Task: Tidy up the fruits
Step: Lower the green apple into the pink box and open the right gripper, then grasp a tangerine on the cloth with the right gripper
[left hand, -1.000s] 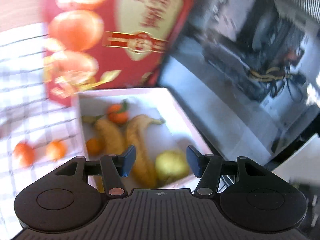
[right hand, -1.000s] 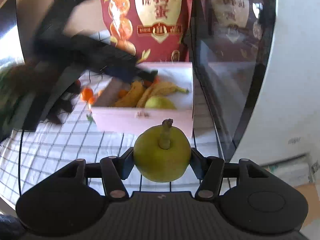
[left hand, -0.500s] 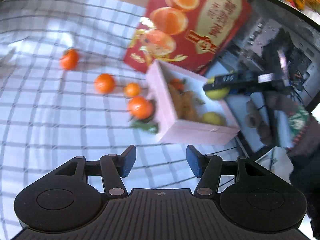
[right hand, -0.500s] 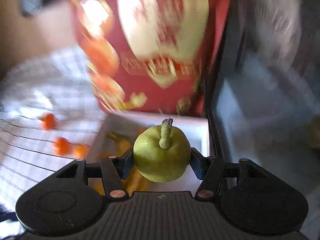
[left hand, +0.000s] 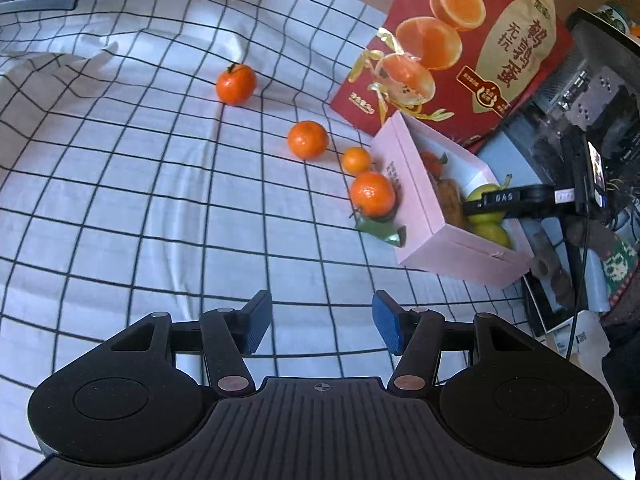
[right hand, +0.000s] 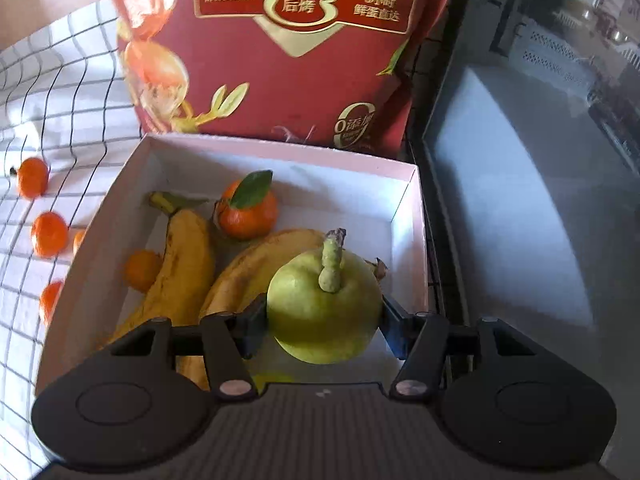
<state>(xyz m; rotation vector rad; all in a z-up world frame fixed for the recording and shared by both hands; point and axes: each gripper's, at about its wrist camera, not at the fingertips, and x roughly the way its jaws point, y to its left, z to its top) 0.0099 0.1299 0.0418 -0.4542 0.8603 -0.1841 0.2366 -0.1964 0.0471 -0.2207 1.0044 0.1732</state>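
My right gripper is shut on a green pear, held stem up over the near right part of the pink box. The box holds two bananas, a leafy tangerine and a small tangerine. In the left wrist view the box sits at right with the pear and the right gripper over a second pear. My left gripper is open and empty above the checked cloth. Several tangerines lie on the cloth left of the box.
A red printed carton stands behind the box, also in the left wrist view. A dark glass-fronted case stands right of the box. The checked cloth stretches wide to the left.
My right gripper has carried the pear forward and down over the box. My left gripper has pulled back from the box to the open cloth.
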